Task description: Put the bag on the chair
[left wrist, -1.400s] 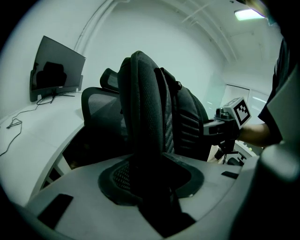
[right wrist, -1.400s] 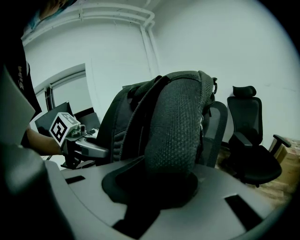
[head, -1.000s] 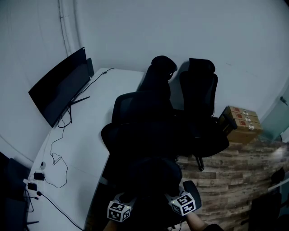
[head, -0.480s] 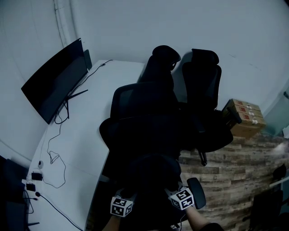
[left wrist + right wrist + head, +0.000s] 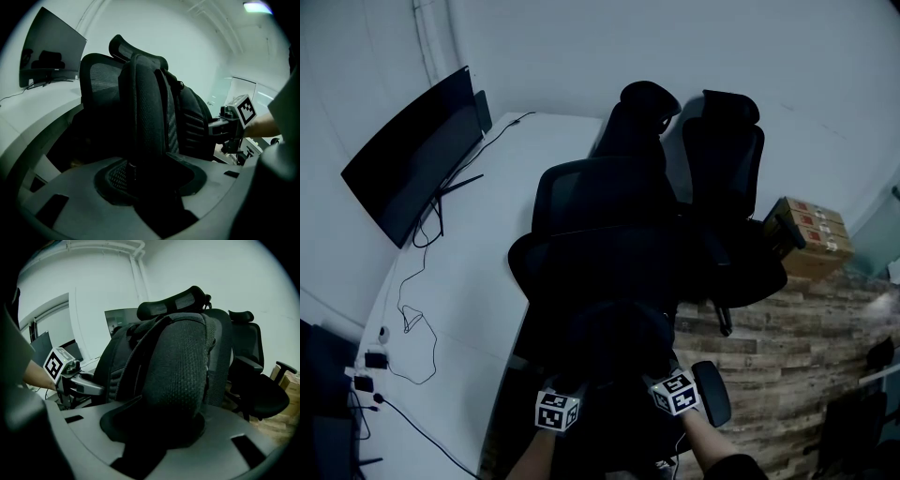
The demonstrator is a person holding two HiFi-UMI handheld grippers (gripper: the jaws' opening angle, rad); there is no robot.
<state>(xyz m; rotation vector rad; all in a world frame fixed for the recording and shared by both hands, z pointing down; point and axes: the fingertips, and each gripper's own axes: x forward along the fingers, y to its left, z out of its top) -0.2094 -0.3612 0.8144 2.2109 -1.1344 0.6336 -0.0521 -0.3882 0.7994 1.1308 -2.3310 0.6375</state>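
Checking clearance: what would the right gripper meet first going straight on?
The padded shoulder strap of the backpack, already between the right gripper's jaws, which have just been opening; the chair seems next.

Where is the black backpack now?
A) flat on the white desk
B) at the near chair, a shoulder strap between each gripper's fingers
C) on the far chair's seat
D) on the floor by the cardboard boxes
B: the backpack is at the near chair, one shoulder strap between the left gripper's fingers, the other strap between the right gripper's; both have just been opening.
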